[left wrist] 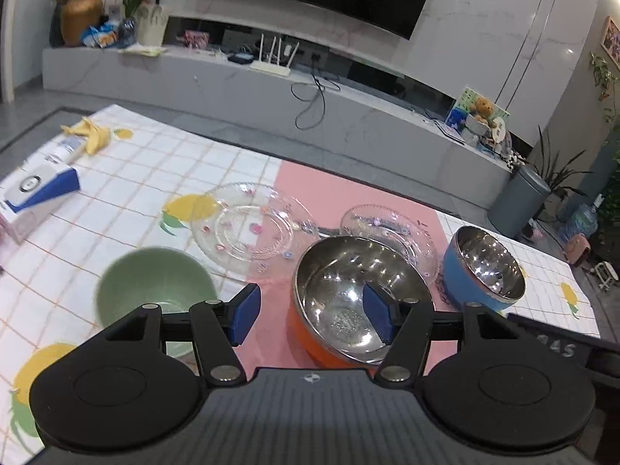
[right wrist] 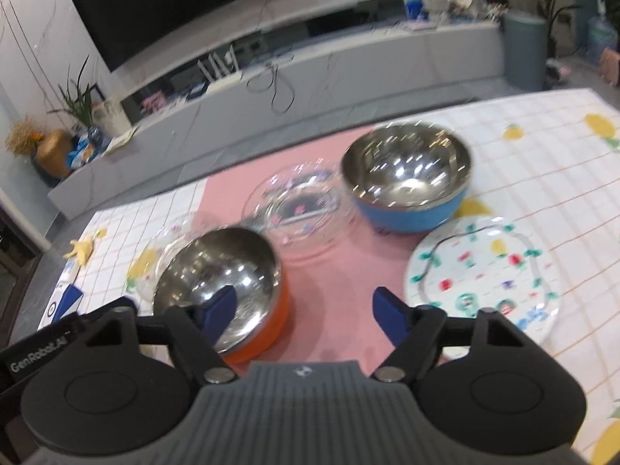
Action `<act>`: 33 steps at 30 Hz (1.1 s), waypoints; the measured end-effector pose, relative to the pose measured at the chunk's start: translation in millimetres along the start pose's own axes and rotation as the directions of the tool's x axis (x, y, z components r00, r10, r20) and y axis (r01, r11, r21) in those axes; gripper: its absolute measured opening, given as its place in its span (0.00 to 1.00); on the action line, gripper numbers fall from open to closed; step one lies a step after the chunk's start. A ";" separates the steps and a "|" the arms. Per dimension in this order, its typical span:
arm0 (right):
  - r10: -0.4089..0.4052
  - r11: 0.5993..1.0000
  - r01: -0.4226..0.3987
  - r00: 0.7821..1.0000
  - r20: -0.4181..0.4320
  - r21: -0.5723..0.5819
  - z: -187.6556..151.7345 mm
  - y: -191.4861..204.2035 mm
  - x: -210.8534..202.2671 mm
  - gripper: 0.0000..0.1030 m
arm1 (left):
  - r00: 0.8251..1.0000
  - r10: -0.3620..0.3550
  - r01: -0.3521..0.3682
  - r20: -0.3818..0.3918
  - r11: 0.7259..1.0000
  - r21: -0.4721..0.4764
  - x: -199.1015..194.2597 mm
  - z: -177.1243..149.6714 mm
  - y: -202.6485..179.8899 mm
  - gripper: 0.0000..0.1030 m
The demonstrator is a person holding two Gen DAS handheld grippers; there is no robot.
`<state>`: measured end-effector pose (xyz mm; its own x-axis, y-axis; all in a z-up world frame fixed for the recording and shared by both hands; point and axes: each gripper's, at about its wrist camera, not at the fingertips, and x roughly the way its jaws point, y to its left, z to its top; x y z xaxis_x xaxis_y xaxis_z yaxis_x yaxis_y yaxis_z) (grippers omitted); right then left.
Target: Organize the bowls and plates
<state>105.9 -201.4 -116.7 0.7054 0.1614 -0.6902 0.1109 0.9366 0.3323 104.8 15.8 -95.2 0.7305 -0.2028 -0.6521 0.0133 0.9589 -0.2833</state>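
An orange steel-lined bowl (left wrist: pixel 341 294) sits on the pink mat (left wrist: pixel 317 186); it also shows in the right wrist view (right wrist: pixel 221 283). A blue steel-lined bowl (left wrist: pixel 484 267) (right wrist: pixel 407 182) stands to its right. Two clear glass plates (left wrist: pixel 252 228) (left wrist: pixel 391 228) lie behind; one (right wrist: pixel 298 205) shows between the bowls. A green bowl (left wrist: pixel 155 286) sits at left. A patterned white plate (right wrist: pixel 484 267) lies at right. My left gripper (left wrist: pixel 310 317) is open, its right finger over the orange bowl's inside. My right gripper (right wrist: pixel 306 310) is open above the mat, beside the orange bowl.
A blue-and-white box (left wrist: pixel 35 190) and yellow peel-like scraps (left wrist: pixel 91 133) lie at the table's far left. The checked tablecloth (left wrist: pixel 135 178) covers the table. A grey TV bench (left wrist: pixel 271 89) stands beyond the far edge.
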 end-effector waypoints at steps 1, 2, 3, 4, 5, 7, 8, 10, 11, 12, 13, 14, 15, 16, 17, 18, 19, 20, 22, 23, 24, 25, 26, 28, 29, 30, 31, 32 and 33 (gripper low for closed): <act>0.003 1.000 -0.003 1.000 -0.010 -0.002 0.1 2.0 4.2 0.68 | 1.000 -0.004 0.004 -0.004 1.000 -0.001 2.4 0.1 0.4 0.69; 0.006 1.000 -0.007 1.000 -0.022 -0.006 -0.2 5.3 8.6 0.65 | 1.000 -0.012 0.012 -0.011 1.000 0.000 4.9 0.3 0.5 0.69; 0.008 1.000 -0.008 0.999 -0.033 -0.010 -0.8 8.1 12.4 0.60 | 1.000 -0.022 0.022 -0.020 1.000 -0.003 7.8 1.0 0.8 0.69; 0.008 1.000 -0.008 0.999 -0.043 -0.016 -1.4 10.9 16.0 0.55 | 0.999 -0.031 0.030 -0.031 0.999 -0.014 11.7 1.6 2.6 0.68; 0.007 1.000 -0.008 0.999 -0.052 -0.019 -2.0 13.1 19.3 0.53 | 0.999 -0.035 0.034 -0.040 0.999 -0.031 14.7 1.6 4.0 0.59; 0.008 1.000 -0.009 0.998 -0.066 -0.016 -2.2 13.7 23.7 0.45 | 0.997 -0.037 0.032 -0.068 0.997 -0.074 21.5 2.4 7.9 0.48; 0.010 1.000 -0.011 0.997 -0.075 -0.013 -2.7 14.6 26.1 0.43 | 0.996 -0.043 0.037 -0.074 0.995 -0.088 24.0 2.7 9.5 0.45; 0.013 1.000 -0.014 0.996 -0.088 -0.008 -3.0 15.7 30.7 0.38 | 0.996 -0.052 0.044 -0.078 0.993 -0.106 27.0 2.4 11.0 0.37; 0.014 1.000 -0.015 0.995 -0.096 -0.007 -3.2 16.3 32.3 0.36 | 0.995 -0.056 0.047 -0.083 0.993 -0.108 29.3 2.8 11.6 0.32; 0.016 1.000 -0.017 0.995 -0.100 -0.006 -3.0 16.4 33.4 0.32 | 0.994 -0.059 0.049 -0.088 0.993 -0.109 30.8 2.5 11.4 0.30; 0.020 1.000 -0.020 0.994 -0.104 -0.004 -3.3 16.8 34.4 0.28 | 0.994 -0.057 0.047 -0.089 0.993 -0.111 31.9 2.2 11.0 0.25; 0.027 1.000 -0.027 0.994 -0.108 -0.003 -3.3 17.5 35.6 0.26 | 0.994 -0.052 0.041 -0.092 0.993 -0.112 32.8 1.9 10.5 0.22; 0.033 0.999 -0.034 0.993 -0.115 0.000 -3.0 18.3 37.2 0.21 | 0.995 -0.047 0.037 -0.089 0.993 -0.111 33.3 2.0 10.3 0.21; 0.039 0.999 -0.039 0.992 -0.123 0.003 -3.3 18.7 38.5 0.18 | 0.995 -0.041 0.031 -0.088 0.993 -0.112 32.8 1.9 10.1 0.18; 0.034 0.999 -0.033 0.992 -0.125 0.006 -3.4 19.4 39.5 0.18 | 0.995 -0.036 0.026 -0.090 0.993 -0.115 32.9 2.6 11.1 0.16; 0.028 1.000 -0.028 0.992 -0.122 0.004 -3.8 20.6 39.1 0.17 | 0.995 -0.035 0.024 -0.094 0.993 -0.119 32.2 2.9 11.4 0.15; 0.022 1.000 -0.023 0.992 -0.120 -0.002 -4.1 22.1 38.2 0.16 | 0.995 -0.038 0.026 -0.096 0.992 -0.122 31.0 3.1 11.6 0.14; 0.017 1.000 -0.018 0.993 -0.117 -0.007 -4.4 22.8 36.4 0.16 | 0.995 -0.041 0.029 -0.096 0.992 -0.122 29.0 2.9 11.8 0.13; 0.016 1.000 -0.017 0.994 -0.107 -0.007 -4.7 23.3 30.0 0.16 | 0.995 -0.042 0.031 -0.092 0.992 -0.119 22.9 2.4 11.4 0.13; 0.021 1.000 -0.022 0.994 -0.105 -0.005 -5.1 23.4 25.6 0.16 | 0.995 -0.041 0.030 -0.090 0.993 -0.118 19.4 1.8 11.2 0.13; 0.025 1.000 -0.025 0.994 -0.107 -0.002 -4.8 23.1 22.5 0.16 | 0.995 -0.041 0.030 -0.088 0.992 -0.120 15.2 1.3 10.9 0.13; 0.028 1.000 -0.028 0.993 -0.111 0.002 -4.9 22.9 19.2 0.16 | 0.996 -0.041 0.030 -0.083 0.992 -0.122 10.2 0.5 10.6 0.13; 0.033 0.999 -0.033 0.993 -0.114 0.005 -5.5 23.2 14.3 0.16 | 0.996 -0.041 0.031 -0.074 0.992 -0.125 4.2 -0.3 10.3 0.13; 0.053 0.999 -0.053 0.993 -0.107 0.003 -7.1 25.1 5.0 0.13 | 0.998 -0.041 0.034 -0.056 0.992 -0.124 -7.4 -0.6 9.3 0.12; 0.066 0.998 -0.067 0.993 -0.101 -0.004 -8.3 27.0 -2.2 0.09 | 0.997 -0.056 0.050 -0.046 0.991 -0.126 -13.4 -0.8 8.8 0.00; 0.089 0.996 -0.091 0.991 -0.097 -0.010 -9.3 28.9 -8.2 0.00 | 0.993 -0.101 0.093 -0.053 0.987 -0.134 -16.3 -0.5 8.2 0.00; 0.137 0.990 -0.139 0.984 -0.111 -0.008 -10.2 31.4 -13.1 0.00 | 0.987 -0.143 0.131 -0.073 0.979 -0.154 -18.1 -1.3 7.5 0.00; 0.183 0.983 -0.183 0.973 -0.139 0.008 -12.0 34.3 -16.7 0.00 | 0.987 -0.134 0.118 -0.093 0.981 -0.155 -18.7 -2.8 5.1 0.00; 0.183 0.983 -0.184 0.970 -0.158 0.010 -14.6 37.4 -18.4 0.00 | 0.991 -0.097 0.084 -0.094 0.988 -0.132 -20.0 -5.3 1.7 0.00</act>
<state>86.8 -164.8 -100.9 0.5938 0.3775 -0.7105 -0.0136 0.8877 0.4603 86.6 20.4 -86.3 0.6583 -0.3129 -0.6847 -0.0150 0.9039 -0.4275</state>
